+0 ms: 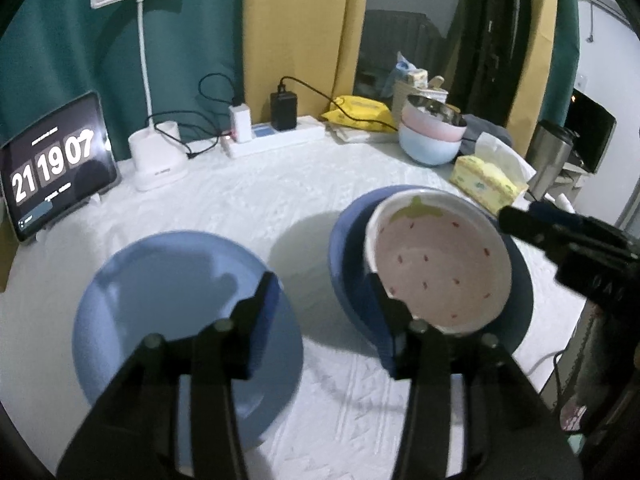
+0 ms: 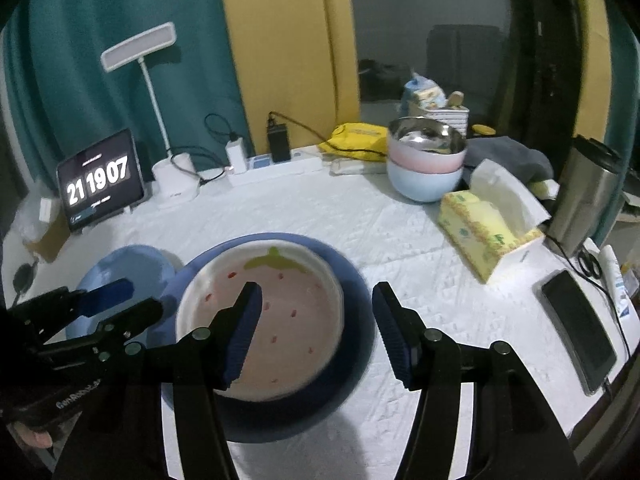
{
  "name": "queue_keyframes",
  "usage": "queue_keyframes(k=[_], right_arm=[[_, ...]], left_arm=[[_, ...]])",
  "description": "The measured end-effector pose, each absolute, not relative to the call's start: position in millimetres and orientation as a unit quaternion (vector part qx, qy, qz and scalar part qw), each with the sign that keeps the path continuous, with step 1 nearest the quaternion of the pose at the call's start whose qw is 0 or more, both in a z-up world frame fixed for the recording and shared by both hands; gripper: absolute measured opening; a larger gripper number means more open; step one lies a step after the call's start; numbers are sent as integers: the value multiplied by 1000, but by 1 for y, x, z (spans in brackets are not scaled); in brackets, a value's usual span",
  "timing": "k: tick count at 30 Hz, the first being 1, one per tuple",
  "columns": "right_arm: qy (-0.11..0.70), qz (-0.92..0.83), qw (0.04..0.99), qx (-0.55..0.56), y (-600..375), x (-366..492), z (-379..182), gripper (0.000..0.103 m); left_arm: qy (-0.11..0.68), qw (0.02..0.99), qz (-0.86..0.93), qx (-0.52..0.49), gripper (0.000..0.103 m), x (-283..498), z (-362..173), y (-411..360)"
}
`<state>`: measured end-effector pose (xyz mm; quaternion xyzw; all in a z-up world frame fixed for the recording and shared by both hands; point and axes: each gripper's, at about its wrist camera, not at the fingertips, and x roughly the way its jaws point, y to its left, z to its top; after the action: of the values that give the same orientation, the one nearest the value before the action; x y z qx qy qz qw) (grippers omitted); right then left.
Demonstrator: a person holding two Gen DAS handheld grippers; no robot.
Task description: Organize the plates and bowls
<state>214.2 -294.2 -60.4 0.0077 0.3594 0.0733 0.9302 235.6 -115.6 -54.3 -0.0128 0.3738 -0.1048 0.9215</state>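
The strawberry bowl (image 2: 276, 320) is seen tilted inside the dark blue plate (image 2: 352, 304) on the tabletop (image 2: 400, 232). Both grippers, left (image 1: 324, 300) and right (image 2: 316, 304), are spread. Being rigid, glazed, breakable, it is best pinched at the rim.

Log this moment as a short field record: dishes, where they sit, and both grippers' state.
strawberry dish: white-rimmed, pink inside, resting in the dark blue plate
light blue plate: alone on the white tablecloth, left of the pair
stacked bowls: metal bowl in pink bowl on pale blue bowl, far side
left gripper: jaws open, empty, above the gap between the plates
right gripper: jaws open, empty, over the strawberry dish
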Motion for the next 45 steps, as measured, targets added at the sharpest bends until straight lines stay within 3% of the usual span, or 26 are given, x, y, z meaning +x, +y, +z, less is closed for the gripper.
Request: queue_keyframes(k=[25,28,39,45], right_arm=[[383,71,920,42,-337,220,-90,60],[396,70,915,42,-337,224,-97,52],[412,82,903,93,-339,231,-109,46],[409,83,903,101,-335,230,-109,37]], left_arm=[[401,911,-99,-19,46,245,-69,-123],[402,910,-99,-18,46,246,-71,-125],[399,914,-75,-22,46,250,-72,-123],[396,914,-81,-35,36,249,-73,-124]])
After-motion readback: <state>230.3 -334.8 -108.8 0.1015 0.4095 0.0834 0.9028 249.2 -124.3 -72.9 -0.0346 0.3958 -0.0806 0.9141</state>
